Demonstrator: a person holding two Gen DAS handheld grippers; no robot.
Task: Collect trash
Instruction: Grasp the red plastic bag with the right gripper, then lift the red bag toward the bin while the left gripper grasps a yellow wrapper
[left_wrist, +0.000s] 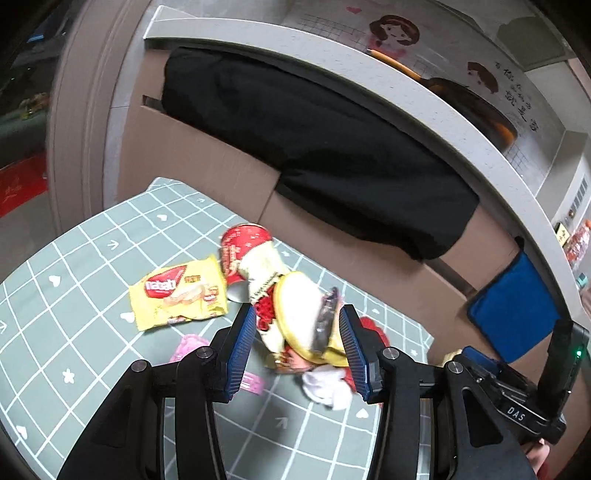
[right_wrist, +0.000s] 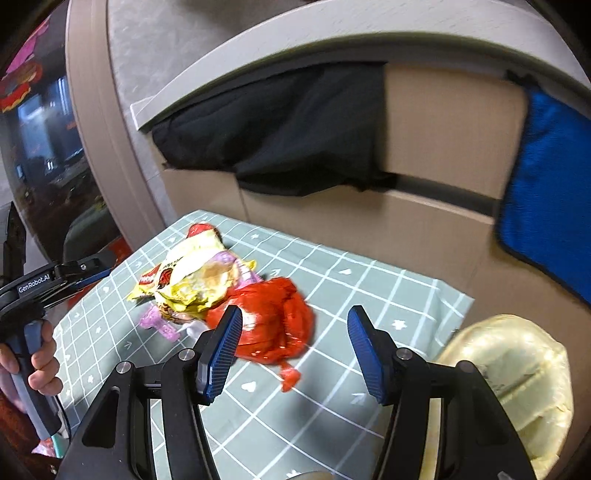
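While both grippers hover over the wrapper pile, neither holds anything.

Left gripper (left_wrist: 297, 345) stands open, its pads framing a crumpled yellow-and-white wrapper (left_wrist: 299, 314) at lower centre on the green checked tabletop (left_wrist: 92, 258); contact cannot be confirmed. Right gripper (right_wrist: 295, 349) stands open, the red plastic bag (right_wrist: 275, 323) just ahead, nearer its left pad. Motion blur obscures pile edges.

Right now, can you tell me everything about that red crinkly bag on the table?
The red plastic bag looks thin, shiny and crumpled into a loose lump, with a twisted tail pointing toward the camera. It lies on the green checked tablecloth, touching the pile of yellow wrappers beside it. The open right gripper hangs in front of it; neither pad is pressing on it.
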